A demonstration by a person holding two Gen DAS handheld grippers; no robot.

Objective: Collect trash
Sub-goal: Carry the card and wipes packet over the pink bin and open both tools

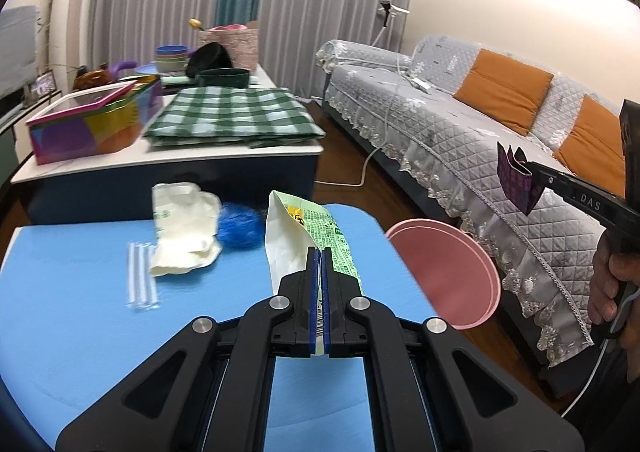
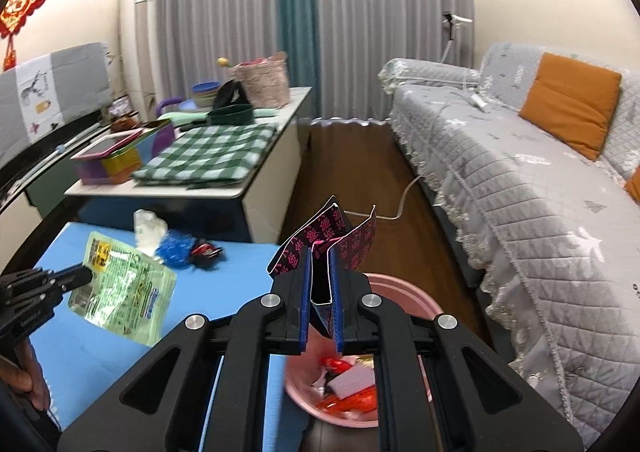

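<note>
Gripping a green pouch (image 1: 320, 228), our left tongs (image 1: 320, 252) are clamped narrow on it above the blue counter (image 1: 80, 312). Our right tongs (image 2: 323, 252) pinch a folded dark carton (image 2: 332, 236) just over the pink bin (image 2: 400, 292), which already holds wrappers. Ahead and left of the left tongs lie a white bag (image 1: 184, 228), a blue wad (image 1: 240, 228) and clear straws (image 1: 142, 276). Right of both tongs runs the sofa (image 2: 520, 172).
</note>
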